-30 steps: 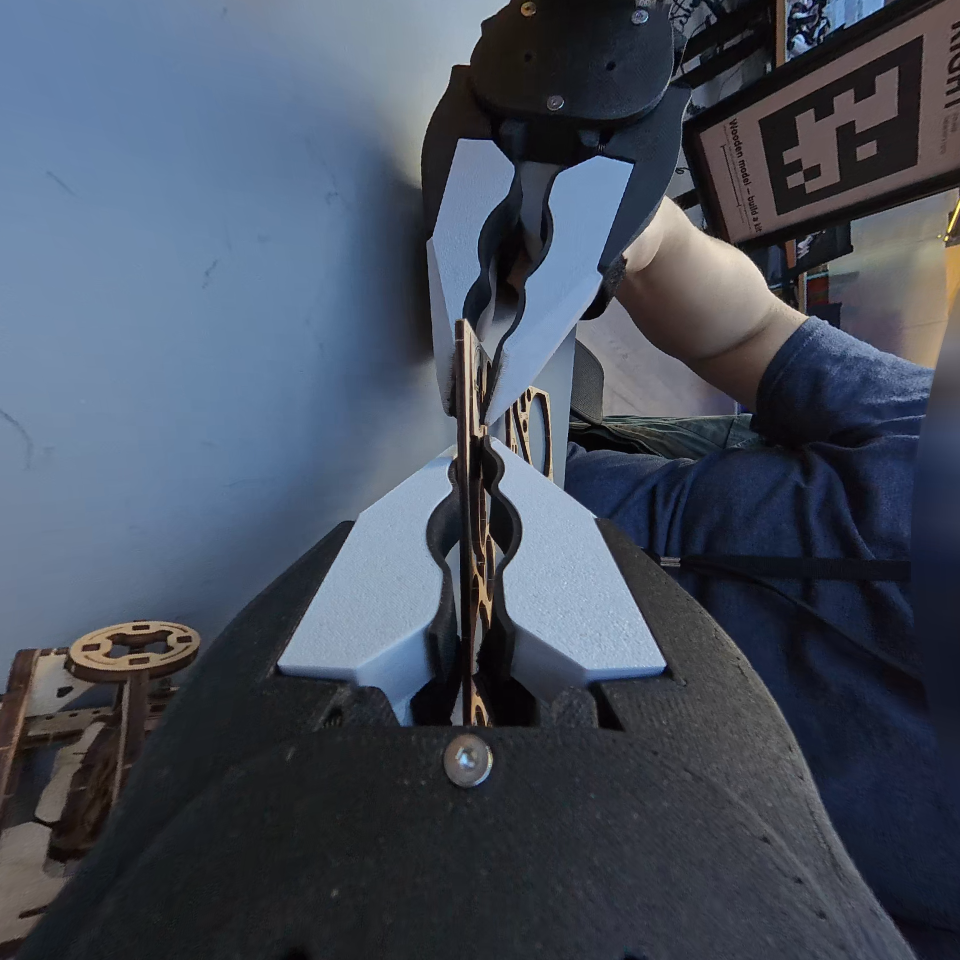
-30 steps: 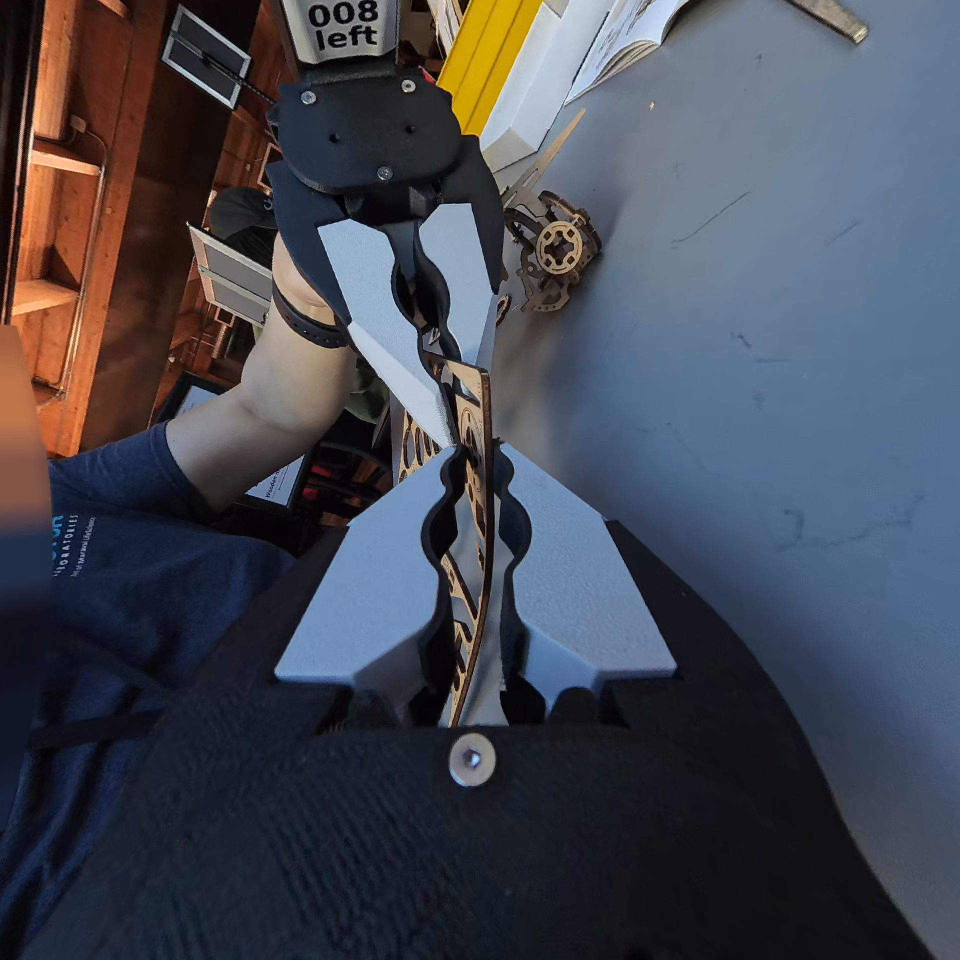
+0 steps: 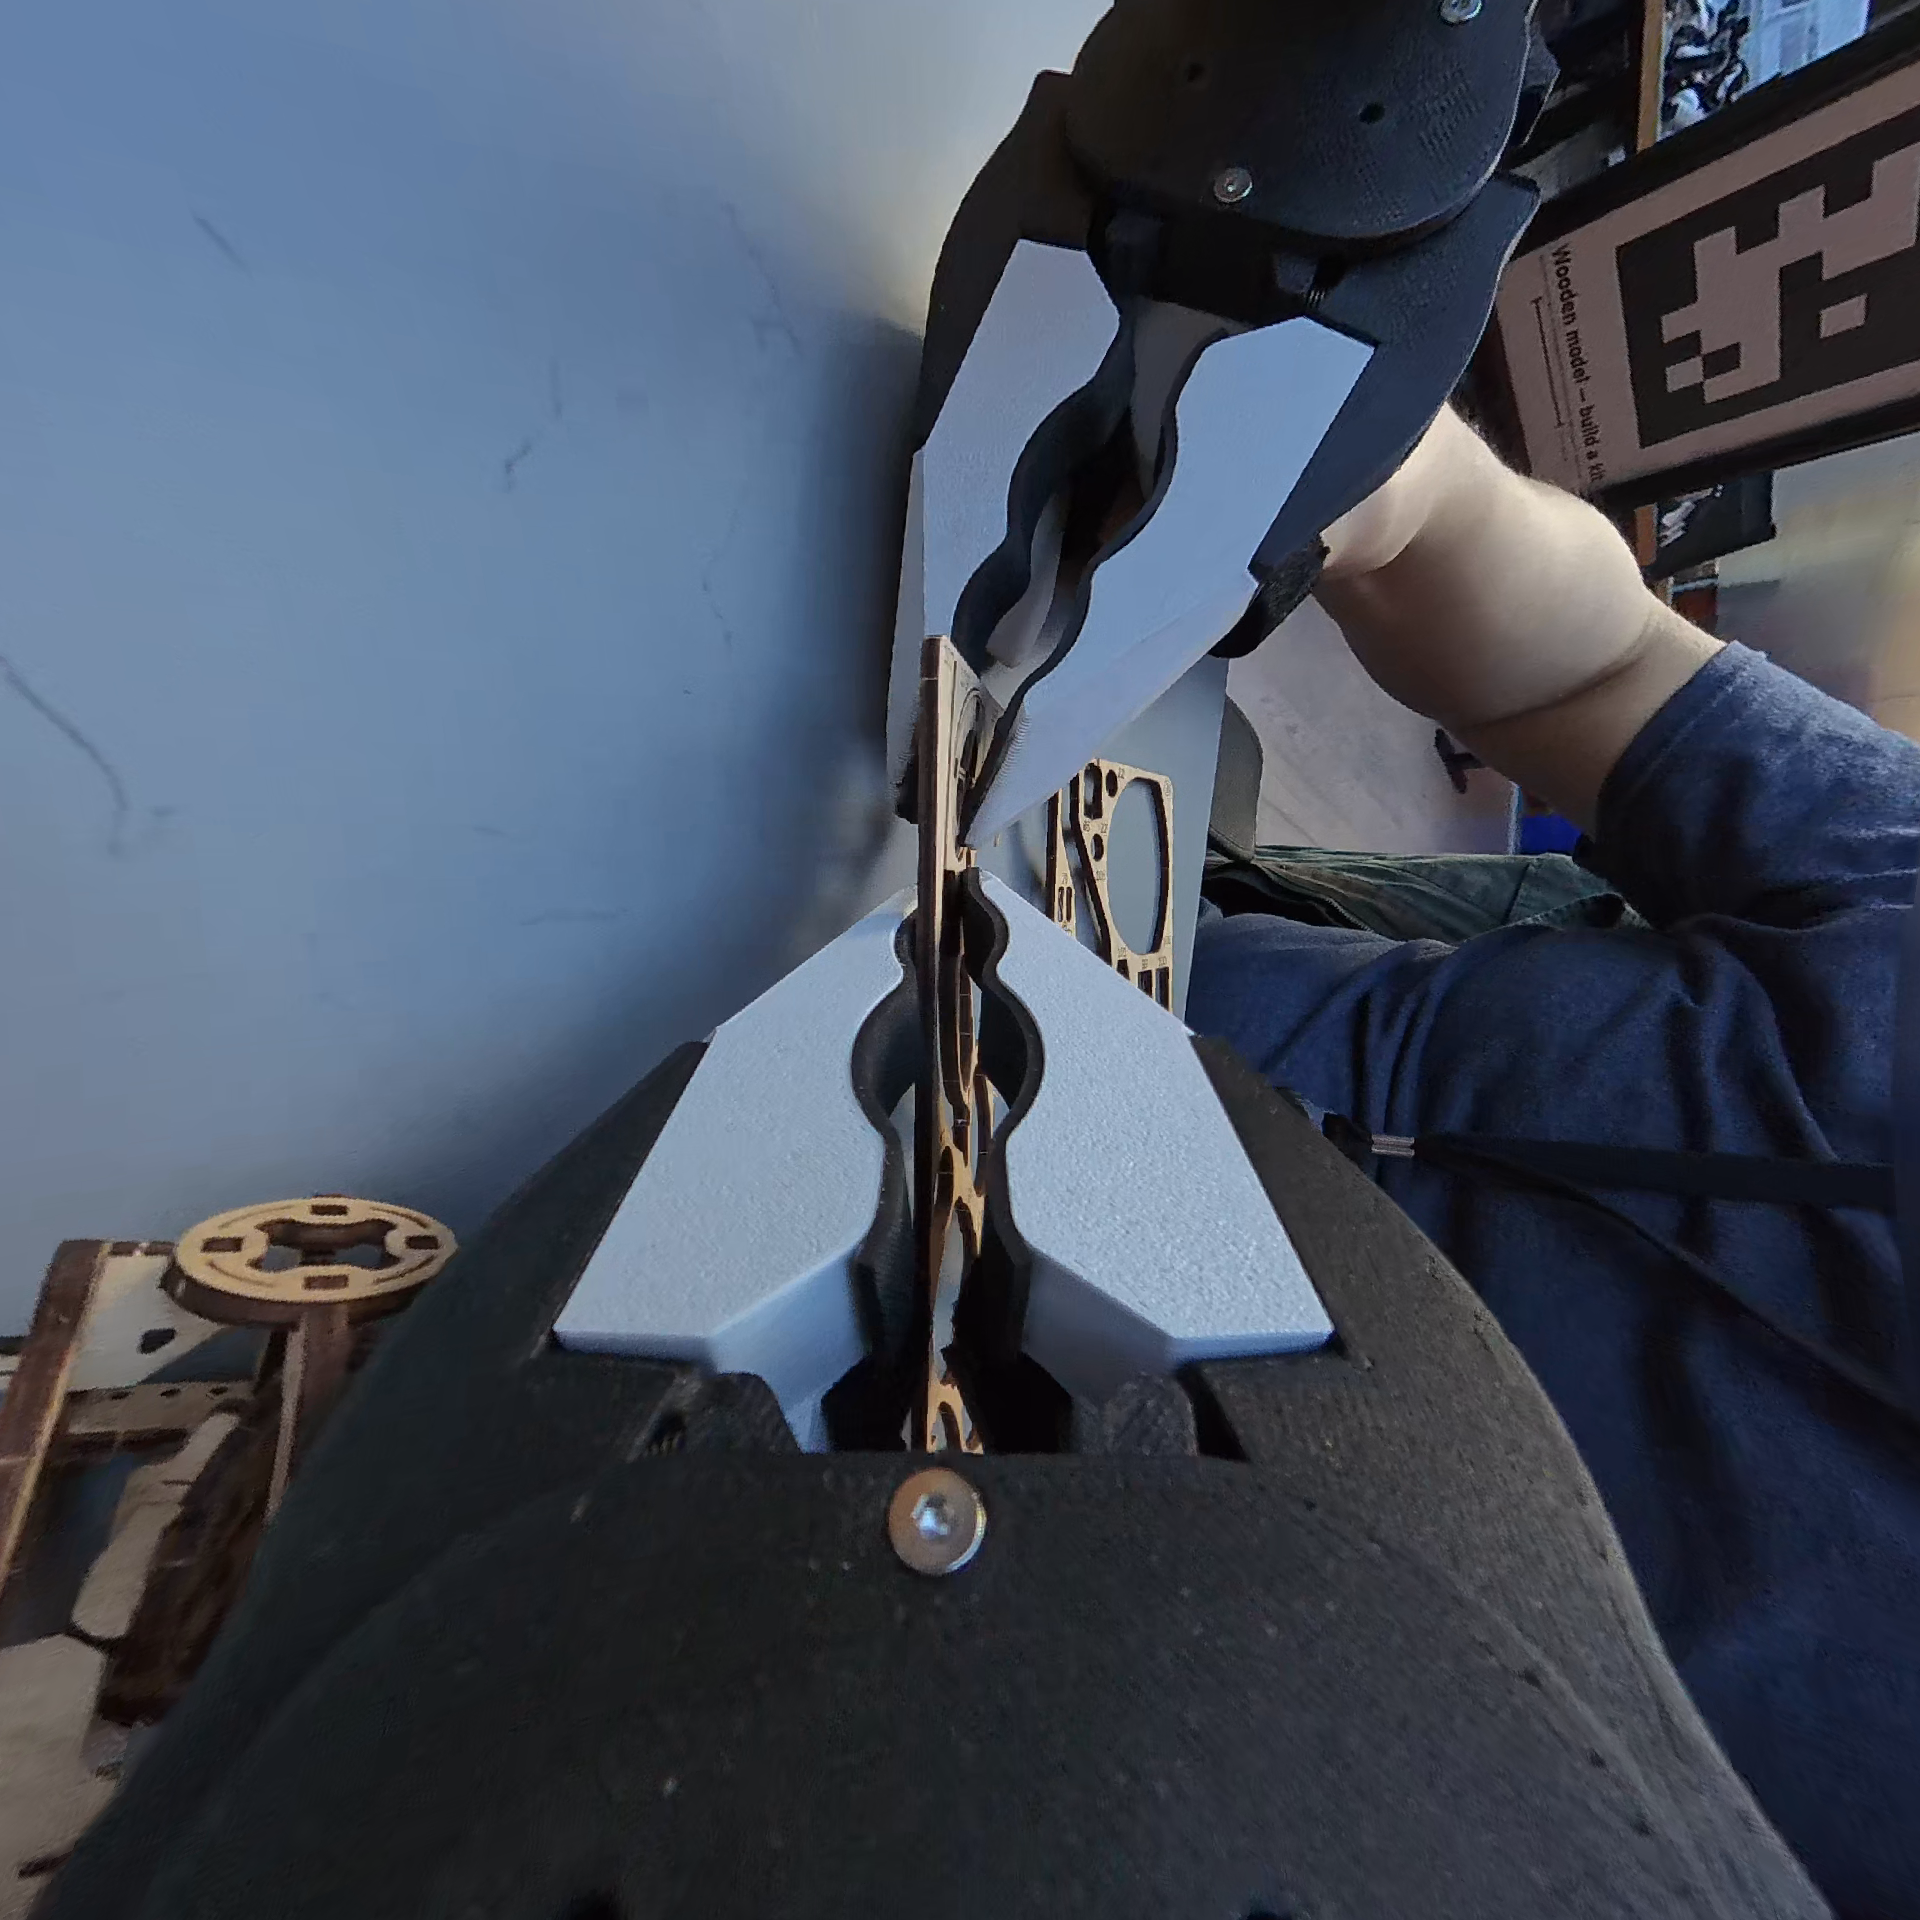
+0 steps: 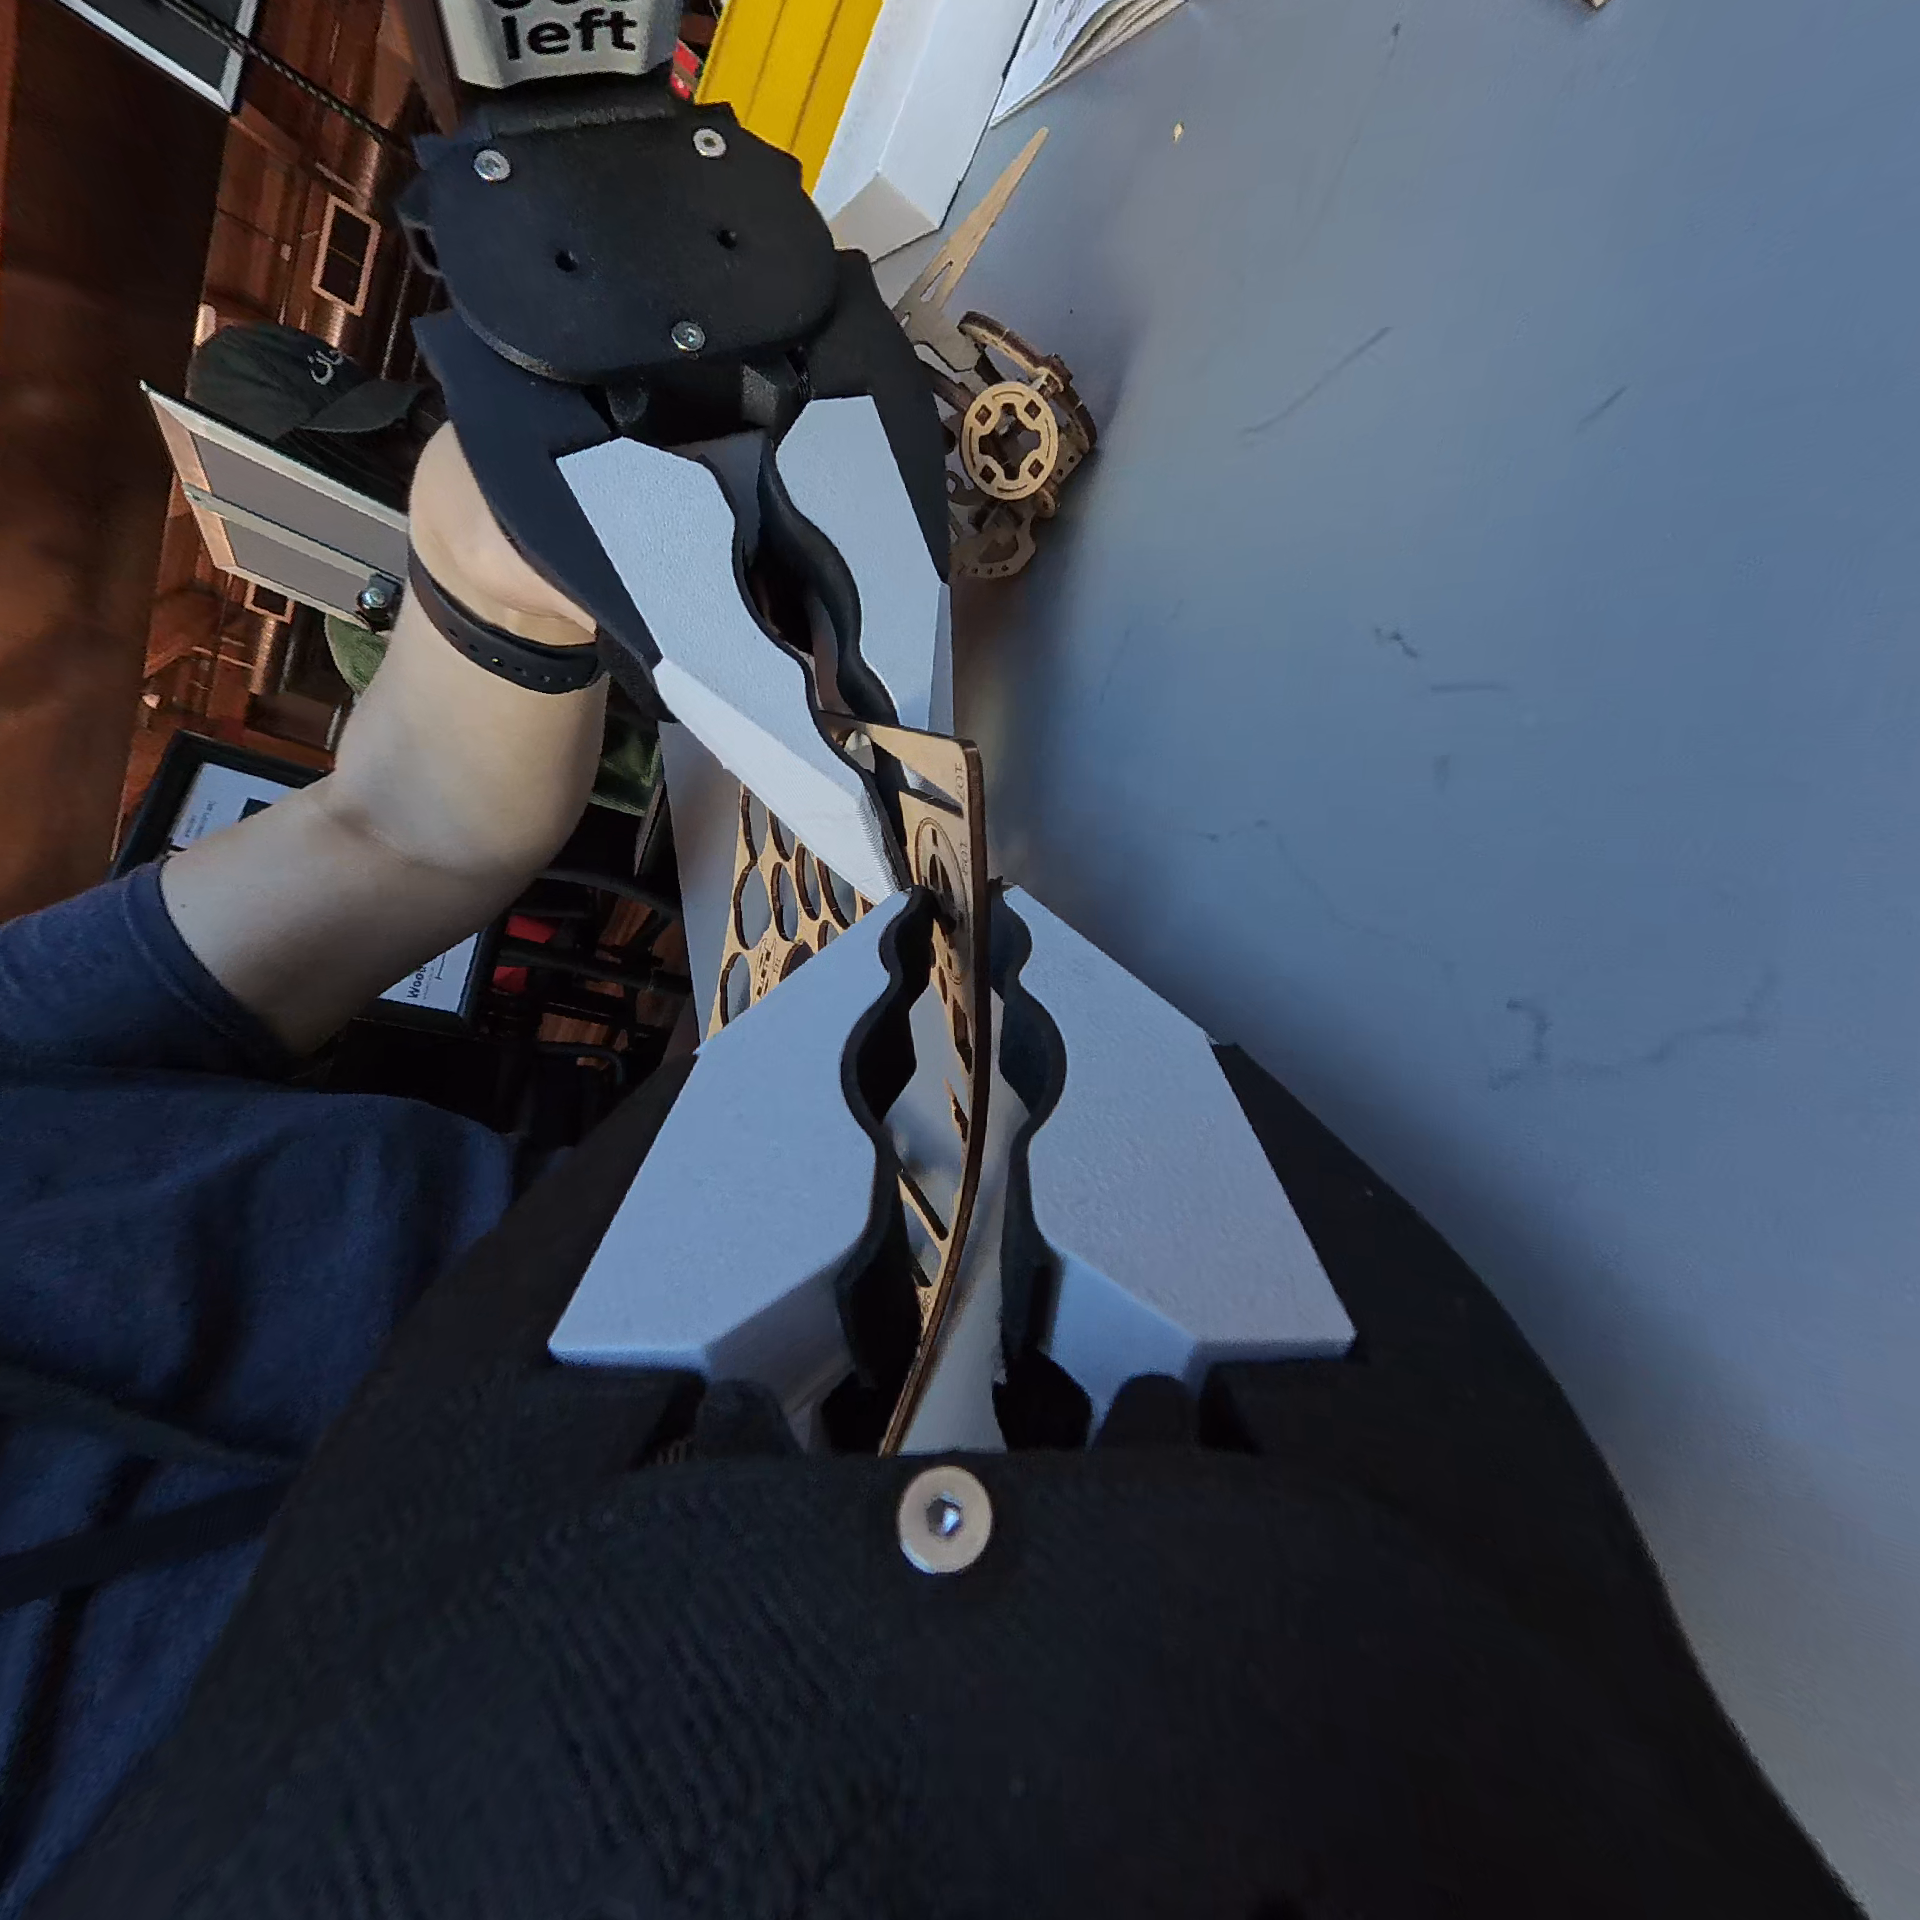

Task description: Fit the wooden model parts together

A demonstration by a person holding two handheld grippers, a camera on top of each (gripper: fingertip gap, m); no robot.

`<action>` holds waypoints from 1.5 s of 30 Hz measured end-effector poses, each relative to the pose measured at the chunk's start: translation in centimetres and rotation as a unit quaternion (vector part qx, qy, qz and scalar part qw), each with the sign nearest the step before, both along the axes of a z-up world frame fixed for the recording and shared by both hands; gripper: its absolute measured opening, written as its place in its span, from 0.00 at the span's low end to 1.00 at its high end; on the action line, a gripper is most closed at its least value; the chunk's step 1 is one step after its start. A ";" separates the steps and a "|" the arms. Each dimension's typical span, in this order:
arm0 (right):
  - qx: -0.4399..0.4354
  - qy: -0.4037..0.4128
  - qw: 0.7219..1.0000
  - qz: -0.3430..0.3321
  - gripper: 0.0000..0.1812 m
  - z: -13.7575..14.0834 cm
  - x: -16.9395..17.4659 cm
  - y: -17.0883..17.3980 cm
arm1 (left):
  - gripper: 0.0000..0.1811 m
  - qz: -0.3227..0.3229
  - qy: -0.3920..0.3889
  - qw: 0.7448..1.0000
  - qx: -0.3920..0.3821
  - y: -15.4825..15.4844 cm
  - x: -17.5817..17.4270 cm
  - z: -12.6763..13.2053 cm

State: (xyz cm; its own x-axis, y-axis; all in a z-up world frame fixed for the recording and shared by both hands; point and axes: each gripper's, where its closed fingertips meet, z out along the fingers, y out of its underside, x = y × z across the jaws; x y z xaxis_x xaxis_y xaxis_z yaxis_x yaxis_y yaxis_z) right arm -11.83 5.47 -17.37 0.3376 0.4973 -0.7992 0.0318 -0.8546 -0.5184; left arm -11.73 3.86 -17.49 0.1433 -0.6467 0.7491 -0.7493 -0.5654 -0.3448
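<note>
A thin laser-cut wooden sheet (image 3: 940, 748) with many cut-outs is held in the air, edge-on to both cameras. My left gripper (image 3: 940, 883) is shut on its near part. My right gripper (image 3: 961, 821) comes in from above, tip to tip with the left one, clamped on the same sheet. In the right wrist view the sheet (image 4: 940, 831) runs bowed between the fingers of my right gripper (image 4: 961, 899), and my left gripper (image 4: 904, 883) grips it from above. A perforated panel (image 3: 1117, 883) shows behind the fingers. I cannot tell whether it is the same sheet.
A partly built wooden model with a gear wheel (image 3: 312, 1257) stands on the grey table (image 3: 416, 520), also seen in the right wrist view (image 4: 1013, 447). A wooden strip (image 4: 977, 229), a white box (image 4: 904, 156) and a yellow box (image 4: 769, 62) lie beyond it. A person's blue sleeve (image 3: 1558, 1039) is close on the right.
Both grippers keep their hold on the sheet. In the left wrist view the right gripper's body has swung to the right and tilted. The sheet looks more bowed.
</note>
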 end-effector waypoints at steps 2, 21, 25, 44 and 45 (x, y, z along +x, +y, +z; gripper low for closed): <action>0.021 0.025 0.999 -0.005 0.05 0.9 0.2 0.0 | 0.01 0.006 -0.021 1.000 -0.023 -0.1 0.2 0.8; 0.003 0.067 0.995 0.071 0.01 1.9 1.2 -1.5 | 0.03 -0.003 -0.046 0.999 0.003 0.8 1.4 2.2; 0.002 0.079 0.996 0.045 0.05 2.2 1.3 -0.6 | 0.01 0.007 -0.060 0.998 -0.004 1.0 1.7 2.7; 0.012 0.077 0.996 0.050 0.00 2.2 1.3 -0.7 | 0.00 0.014 -0.057 0.998 -0.002 0.2 1.6 2.4; 0.009 0.072 0.996 0.049 0.01 2.1 1.2 -0.7 | 0.00 0.018 -0.053 0.998 0.001 0.2 1.6 2.3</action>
State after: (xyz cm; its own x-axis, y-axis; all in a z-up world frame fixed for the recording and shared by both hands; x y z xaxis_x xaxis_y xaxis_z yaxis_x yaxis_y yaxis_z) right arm -10.61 4.75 -15.32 0.1699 0.5377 -0.8259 0.0391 -0.8411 -0.5395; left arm -10.15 4.08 -15.21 0.0870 -0.6444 0.7597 -0.6880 -0.5904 -0.4220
